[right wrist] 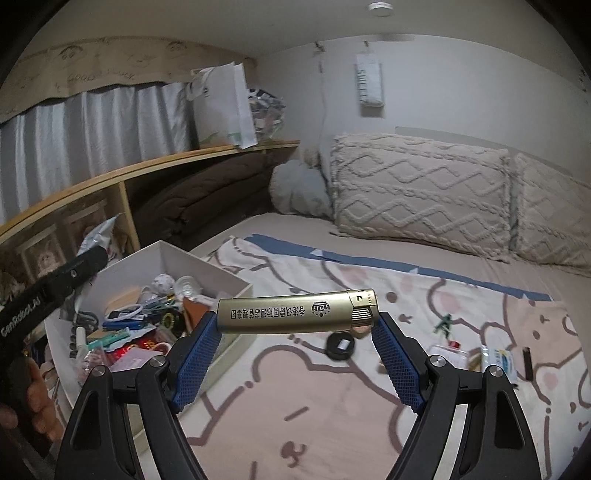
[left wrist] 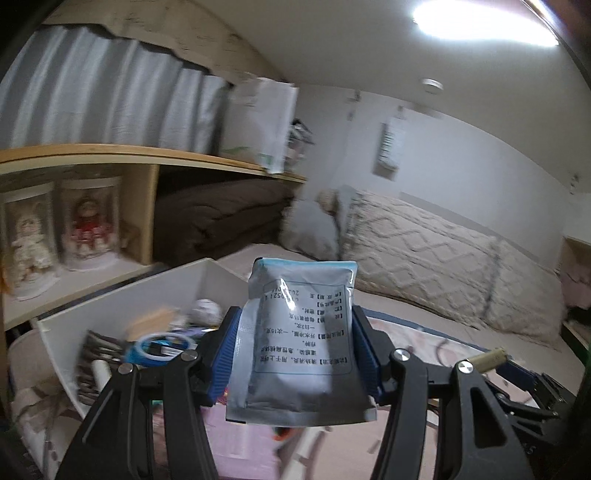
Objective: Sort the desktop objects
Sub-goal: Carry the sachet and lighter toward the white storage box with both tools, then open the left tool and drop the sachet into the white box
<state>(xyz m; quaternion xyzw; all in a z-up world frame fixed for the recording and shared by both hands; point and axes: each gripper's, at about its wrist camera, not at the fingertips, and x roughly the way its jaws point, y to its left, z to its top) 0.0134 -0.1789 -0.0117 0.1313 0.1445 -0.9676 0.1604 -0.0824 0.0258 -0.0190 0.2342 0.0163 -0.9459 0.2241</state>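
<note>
My left gripper (left wrist: 295, 354) pinches an upright silver foil sachet with printed text (left wrist: 299, 343); the open white box of odds and ends (left wrist: 122, 299) lies just ahead to its left. My right gripper (right wrist: 295, 332) clamps a gold cylindrical lighter (right wrist: 295, 312) crosswise, end to end, and is farther from the box than the left.

Dim room, glaring ceiling light (left wrist: 484, 20), glare on sachet (left wrist: 295, 332), motion blur left, fisheye-bent edges
</note>
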